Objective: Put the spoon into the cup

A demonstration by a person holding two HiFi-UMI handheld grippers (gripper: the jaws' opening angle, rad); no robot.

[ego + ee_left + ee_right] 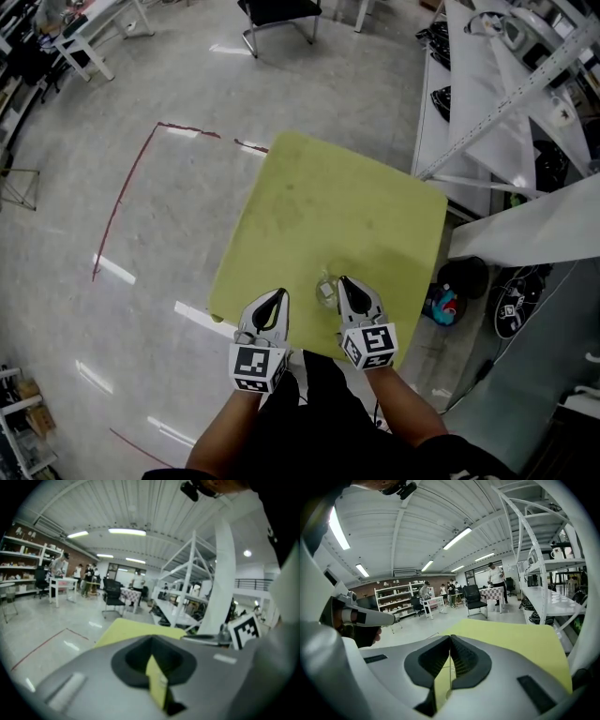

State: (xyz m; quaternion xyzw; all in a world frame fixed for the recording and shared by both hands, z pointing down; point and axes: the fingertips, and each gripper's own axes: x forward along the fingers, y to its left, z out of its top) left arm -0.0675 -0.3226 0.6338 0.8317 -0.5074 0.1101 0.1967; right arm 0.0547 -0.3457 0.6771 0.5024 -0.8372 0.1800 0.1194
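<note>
Head view: cup [325,287] near table [319,202] edge

In the head view the cup [325,287] is just a tiny glassy smudge on the bench [309,197], and I can't pick out a spoon anywhere near it. In the right gripper view, a thin pale line runs down the slit between the jaws of the right hand-held gripper [450,639], which meet at the tips. Spoon or cup edge, no idea. The left hand-held gripper [151,641] blocks most of the bench with its own body, and that view is blurry. The person's arms [232,441] get cut off at the head view's bottom edge.
</note>
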